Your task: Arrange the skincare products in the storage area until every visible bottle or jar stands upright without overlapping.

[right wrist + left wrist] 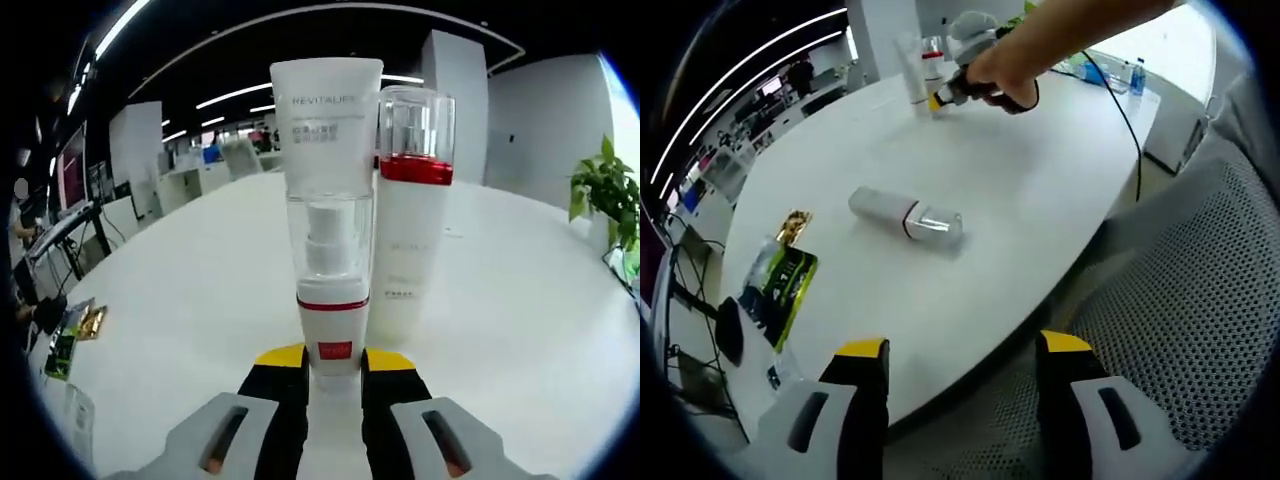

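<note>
Left gripper view
Snack packet: a green and gold packet (780, 280) lies flat at the left of the frame, near the table's left edge.
Table: the white table (1020, 190) fills the middle of the frame.
My left gripper (962, 350): at the bottom centre, jaws spread wide with nothing between them, hanging over the near table edge.
Lying bottle: a white bottle with a clear cap (905, 215) lies on its side at the centre of the frame, well apart from the other products.
Standing group: a white tube (910, 68) and a red-banded bottle (932, 75) stand upright at the upper centre.
My hand (1000, 75): just right of that group, gripping the right gripper's handle.
Mesh chair: a grey mesh chair (1200, 300) takes the lower right.

Right gripper view
My right gripper (335, 362): at the bottom centre, jaws pinching the base of a small pump bottle (331, 290), which stands upright on the table (200, 290).
White tube (325, 120): directly behind the pump bottle, upright, upper centre.
Red-banded bottle (412, 215): just right of the tube, upright; whether it touches the tube I cannot tell.
Plant: a green plant (605, 195) sits at the right edge.
</note>
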`<action>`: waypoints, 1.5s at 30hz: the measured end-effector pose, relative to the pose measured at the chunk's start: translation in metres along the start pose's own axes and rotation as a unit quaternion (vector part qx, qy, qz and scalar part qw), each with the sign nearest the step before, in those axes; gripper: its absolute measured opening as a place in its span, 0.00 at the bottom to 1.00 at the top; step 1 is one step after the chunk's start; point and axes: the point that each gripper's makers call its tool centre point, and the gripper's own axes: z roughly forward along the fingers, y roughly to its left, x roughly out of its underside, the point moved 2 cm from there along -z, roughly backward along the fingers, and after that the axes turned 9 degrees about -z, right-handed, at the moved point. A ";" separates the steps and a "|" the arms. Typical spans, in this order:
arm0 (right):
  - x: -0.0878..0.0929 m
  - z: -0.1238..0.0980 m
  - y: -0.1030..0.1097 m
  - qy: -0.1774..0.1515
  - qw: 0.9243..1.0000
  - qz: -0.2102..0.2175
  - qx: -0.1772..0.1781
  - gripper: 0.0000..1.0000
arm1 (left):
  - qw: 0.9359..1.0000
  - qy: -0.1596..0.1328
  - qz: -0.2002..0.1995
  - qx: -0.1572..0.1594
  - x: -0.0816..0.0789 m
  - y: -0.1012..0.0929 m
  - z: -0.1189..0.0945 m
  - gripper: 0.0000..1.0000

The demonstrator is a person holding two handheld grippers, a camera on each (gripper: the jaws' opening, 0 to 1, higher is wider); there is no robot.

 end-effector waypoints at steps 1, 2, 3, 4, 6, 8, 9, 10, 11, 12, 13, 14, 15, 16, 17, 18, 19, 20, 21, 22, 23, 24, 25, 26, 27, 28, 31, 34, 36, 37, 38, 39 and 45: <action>-0.001 -0.001 0.001 0.002 1.000 0.001 0.003 0.12 | 1.000 0.000 0.000 0.000 0.000 0.000 0.000 0.55; -0.002 0.000 0.001 0.004 1.000 0.000 0.003 0.12 | 1.000 0.000 0.000 0.001 0.000 0.000 0.000 0.55; -0.004 0.000 0.002 0.005 1.000 -0.001 0.004 0.12 | 1.000 0.001 0.000 0.001 0.000 0.000 0.000 0.55; -0.005 0.000 0.003 0.007 1.000 -0.001 0.004 0.12 | 1.000 0.001 0.000 0.001 0.000 0.000 0.000 0.55; -0.006 0.000 0.004 0.011 1.000 -0.004 0.004 0.12 | 1.000 0.001 0.000 0.000 0.000 0.000 0.000 0.55; -0.007 0.000 0.004 0.012 1.000 -0.005 0.005 0.12 | 1.000 0.001 -0.001 0.000 0.000 0.001 0.000 0.55; -0.007 0.001 0.004 0.013 1.000 -0.004 0.005 0.12 | 1.000 0.002 -0.002 0.000 0.000 0.001 0.000 0.55; -0.007 0.001 0.004 0.013 1.000 -0.005 0.005 0.12 | 1.000 0.002 -0.002 0.000 0.000 0.001 0.000 0.55; -0.008 0.001 0.004 0.014 1.000 -0.004 0.007 0.12 | 1.000 0.002 -0.001 -0.001 0.000 0.001 0.000 0.55; -0.008 0.001 0.005 0.014 1.000 0.000 0.008 0.12 | 1.000 0.002 -0.001 -0.001 0.001 0.001 0.001 0.55; -0.008 0.002 0.004 0.015 1.000 0.001 0.009 0.12 | 1.000 0.002 -0.002 -0.001 0.001 0.001 0.001 0.55; -0.009 0.002 0.005 0.015 1.000 0.002 0.010 0.12 | 1.000 0.003 -0.001 -0.002 0.001 0.001 0.001 0.55; -0.009 0.003 0.005 0.015 1.000 0.000 0.010 0.12 | 1.000 0.002 -0.001 -0.002 0.001 0.001 0.000 0.55; -0.010 0.003 0.006 0.014 1.000 0.000 0.010 0.12 | 1.000 0.002 -0.002 -0.002 0.001 0.001 0.000 0.55; -0.010 0.004 0.006 0.015 1.000 -0.001 0.010 0.12 | 1.000 0.002 -0.003 -0.002 0.001 0.001 0.000 0.55; -0.010 0.004 0.006 0.014 1.000 0.000 0.010 0.13 | 1.000 0.002 -0.003 -0.002 0.001 0.002 0.000 0.55; -0.010 0.005 0.006 0.014 1.000 0.000 0.011 0.13 | 1.000 0.003 -0.002 -0.003 0.001 0.002 0.000 0.55; -0.011 0.005 0.006 0.014 1.000 0.003 0.012 0.13 | 1.000 0.003 -0.003 -0.003 0.001 0.002 0.000 0.55; -0.011 0.006 0.006 0.014 1.000 0.005 0.012 0.13 | 1.000 0.004 -0.003 -0.003 0.001 0.002 0.000 0.55; -0.011 0.006 0.005 0.014 1.000 0.005 0.013 0.13 | 1.000 0.004 -0.003 -0.003 0.001 0.002 0.000 0.55; -0.011 0.006 0.005 0.014 1.000 0.008 0.012 0.13 | 1.000 0.004 -0.003 -0.003 0.001 0.002 0.000 0.55; -0.011 0.006 0.005 0.014 1.000 0.012 0.012 0.13 | 1.000 0.005 -0.003 -0.002 0.001 0.002 0.000 0.55; -0.011 0.007 0.005 0.014 1.000 0.012 0.012 0.13 | 1.000 0.006 -0.003 -0.002 0.002 0.002 0.000 0.55; -0.011 0.007 0.005 0.014 1.000 0.012 0.011 0.13 | 1.000 0.006 -0.003 -0.002 0.002 0.002 0.000 0.54; -0.012 0.007 0.006 0.011 1.000 0.018 0.008 0.14 | 1.000 0.005 -0.003 -0.002 0.002 0.001 0.000 0.54; -0.014 0.006 0.006 0.007 1.000 0.020 0.006 0.14 | 1.000 0.005 -0.003 -0.002 0.002 0.002 0.000 0.54; -0.017 0.006 0.009 0.002 1.000 0.013 -0.004 0.19 | 1.000 0.007 -0.002 -0.001 0.002 0.001 0.001 0.54; -0.018 0.006 0.009 -0.001 1.000 0.007 -0.008 0.21 | 1.000 0.008 -0.002 -0.001 0.003 0.001 0.001 0.54; -0.016 0.002 0.007 -0.001 1.000 0.010 -0.010 0.23 | 1.000 0.008 -0.002 0.000 0.003 0.001 0.001 0.54; -0.014 0.000 0.007 -0.002 1.000 0.012 -0.011 0.24 | 1.000 0.009 -0.002 0.000 0.003 0.001 0.001 0.54; -0.010 -0.003 0.007 -0.002 1.000 0.014 -0.015 0.25 | 1.000 0.009 -0.001 -0.001 0.003 0.001 0.001 0.54; -0.006 -0.006 0.007 0.000 1.000 0.014 -0.017 0.26 | 1.000 0.009 -0.002 -0.001 0.003 0.001 0.001 0.55; 0.032 -0.050 0.043 0.050 0.992 0.004 -0.112 0.48 | 1.000 0.009 -0.001 0.000 0.003 0.001 0.001 0.55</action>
